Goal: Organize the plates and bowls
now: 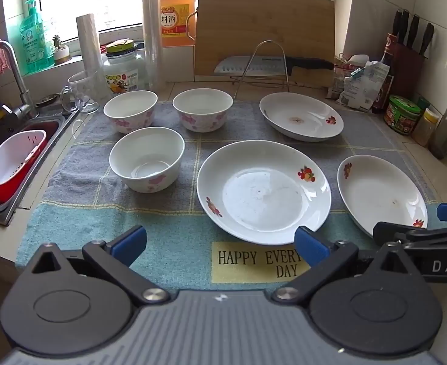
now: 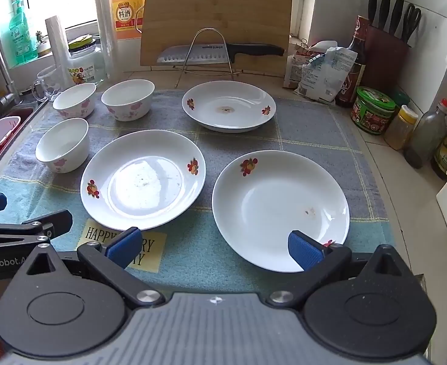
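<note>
Three white floral bowls stand apart on the cloth at the left: a near bowl (image 1: 146,158) (image 2: 62,144), a far-left bowl (image 1: 130,111) (image 2: 74,99) and a far-middle bowl (image 1: 202,109) (image 2: 127,99). Three white plates lie singly: a middle plate (image 1: 263,190) (image 2: 143,179), a far plate (image 1: 301,116) (image 2: 229,105) and a right plate (image 1: 381,193) (image 2: 279,208). My left gripper (image 1: 220,245) is open and empty over the cloth's near edge. My right gripper (image 2: 214,249) is open and empty, its right finger over the right plate's near rim.
A checked cloth (image 1: 174,243) covers the counter. A sink (image 1: 25,152) with a red-and-white basket (image 1: 10,158) lies at the left. A metal rack (image 1: 264,64), knife and cutting board (image 1: 264,27) stand behind. Jars and bottles (image 2: 372,111) line the right; a glass mug (image 1: 82,95) stands far left.
</note>
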Demonstrator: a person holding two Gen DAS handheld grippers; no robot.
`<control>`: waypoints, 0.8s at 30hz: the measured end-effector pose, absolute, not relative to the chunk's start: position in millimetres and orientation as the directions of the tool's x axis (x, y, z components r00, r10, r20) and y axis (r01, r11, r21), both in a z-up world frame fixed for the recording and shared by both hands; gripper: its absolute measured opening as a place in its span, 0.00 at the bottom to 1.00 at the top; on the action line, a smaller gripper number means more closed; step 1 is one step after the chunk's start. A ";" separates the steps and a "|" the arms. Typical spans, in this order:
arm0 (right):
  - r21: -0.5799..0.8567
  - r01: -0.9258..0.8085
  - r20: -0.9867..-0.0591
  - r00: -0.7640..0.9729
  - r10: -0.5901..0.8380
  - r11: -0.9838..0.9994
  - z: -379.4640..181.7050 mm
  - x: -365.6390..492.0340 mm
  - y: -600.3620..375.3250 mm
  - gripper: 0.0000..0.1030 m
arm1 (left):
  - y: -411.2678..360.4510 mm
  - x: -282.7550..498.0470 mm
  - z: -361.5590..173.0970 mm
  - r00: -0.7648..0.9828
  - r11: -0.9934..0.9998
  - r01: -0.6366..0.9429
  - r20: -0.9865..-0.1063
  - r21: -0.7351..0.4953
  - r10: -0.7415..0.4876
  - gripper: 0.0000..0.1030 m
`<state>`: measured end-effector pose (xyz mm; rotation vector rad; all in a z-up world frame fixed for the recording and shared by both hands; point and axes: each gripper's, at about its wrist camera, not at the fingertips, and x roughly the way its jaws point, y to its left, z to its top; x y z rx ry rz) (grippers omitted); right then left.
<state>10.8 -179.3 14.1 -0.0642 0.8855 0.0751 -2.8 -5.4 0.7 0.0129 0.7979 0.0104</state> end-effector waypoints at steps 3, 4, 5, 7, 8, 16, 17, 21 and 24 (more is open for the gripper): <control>-0.018 -0.092 -0.775 0.630 0.044 0.996 14.6 10.5 -179.2 1.00 | -0.2 -0.7 1.0 0.691 1.000 -0.002 -0.723 -0.007 -0.004 1.00; -0.017 -0.092 -0.775 0.630 0.044 0.996 14.9 10.4 -179.1 1.00 | -0.2 -0.3 1.4 0.690 1.000 -0.003 -0.724 -0.008 -0.004 0.99; -0.017 -0.091 -0.775 0.631 0.045 0.996 15.3 10.3 -178.9 1.00 | -0.2 -0.2 2.0 0.691 1.000 -0.004 -0.723 -0.007 -0.003 0.99; -0.016 -0.091 -0.775 0.631 0.045 0.996 15.8 10.2 -178.8 1.00 | -1.6 -1.3 2.3 0.692 1.000 -0.004 -0.722 -0.004 0.000 1.00; -0.016 -0.091 -0.774 0.631 0.046 0.996 15.7 9.9 -178.7 1.00 | -0.6 -2.4 1.6 0.693 1.000 -0.004 -0.720 -0.007 -0.002 1.00; -0.017 -0.094 -0.773 0.633 0.047 0.995 15.4 11.3 -177.9 1.00 | 1.6 -1.5 2.8 0.691 1.000 -0.010 -0.723 -0.016 -0.005 0.99; -0.016 -0.094 -0.773 0.632 0.048 0.995 15.3 11.2 -178.3 1.00 | 1.7 -1.5 2.9 0.690 1.000 -0.011 -0.724 -0.017 -0.005 0.99; -0.018 -0.100 -0.772 0.634 0.049 0.995 16.8 10.2 -179.1 1.00 | 1.7 -2.0 3.0 0.690 1.000 -0.011 -0.724 -0.017 -0.004 0.99; -0.018 -0.099 -0.771 0.634 0.049 0.995 17.0 10.3 -179.4 1.00 | 2.0 -2.0 3.1 0.691 1.000 -0.011 -0.723 -0.017 -0.005 0.99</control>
